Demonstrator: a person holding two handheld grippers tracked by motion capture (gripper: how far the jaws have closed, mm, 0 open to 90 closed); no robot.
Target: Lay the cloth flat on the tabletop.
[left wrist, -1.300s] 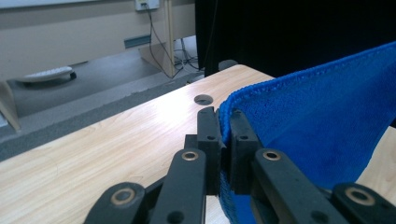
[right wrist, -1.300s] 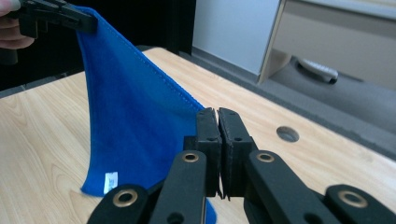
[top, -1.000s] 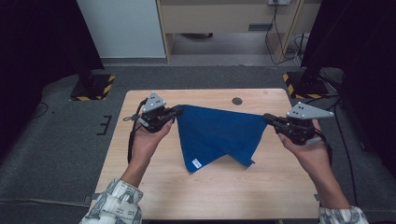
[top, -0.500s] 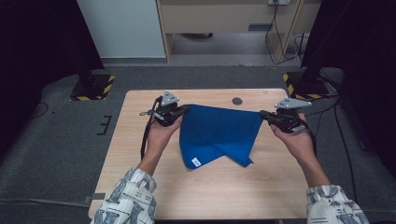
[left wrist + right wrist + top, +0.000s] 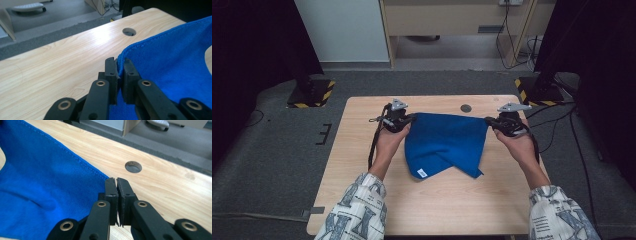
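Cloth lies mid-worktop, partly folded. Left gripper clamps its 10 o'clock corner, right gripper its 2 o'clock corner. Near flap still loose; flattening and further folds probably remain.

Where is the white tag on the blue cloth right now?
In the high view, the white tag sits on the blue cloth's lower left corner, resting on the wooden table toward the person's left forearm.

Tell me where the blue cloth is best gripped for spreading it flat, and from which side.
Probably at its two far corners, each gripper coming in from its own outer side, as now: the left gripper and right gripper pinch the cloth there. That hemmed edge runs taut between them, while the near part lies folded on the table.
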